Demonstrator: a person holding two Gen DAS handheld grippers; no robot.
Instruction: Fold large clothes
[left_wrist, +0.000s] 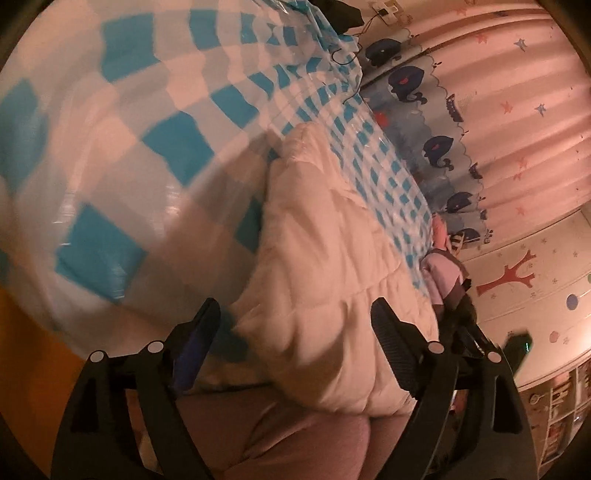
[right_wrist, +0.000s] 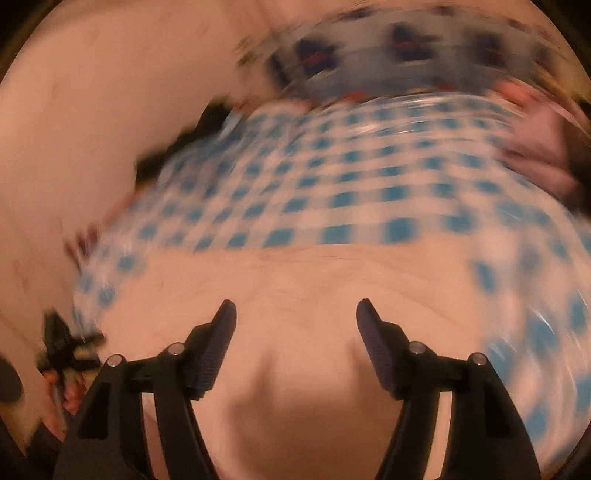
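The white quilted jacket (left_wrist: 332, 266) lies on the surface covered by a blue-and-white checked cloth (left_wrist: 122, 155), already gathered into a long, puffy bundle. In the left wrist view its long axis runs from about 6 o'clock up toward 12 o'clock, with one narrow end pointing at the camera. The left gripper (left_wrist: 295, 321) has its fingers spread wide, one on each side of this near end, and neither pad presses on it, so the jacket is released. In the blurred right wrist view the right gripper (right_wrist: 295, 321) is also spread open above pale fabric (right_wrist: 295, 273), holding nothing. I judge that one fold is finished and both hands are free. The next move probably needs a new grasp on the near end, to bring it over toward the far end. A curtain with whales (left_wrist: 439, 144) hangs behind, at 2 o'clock.
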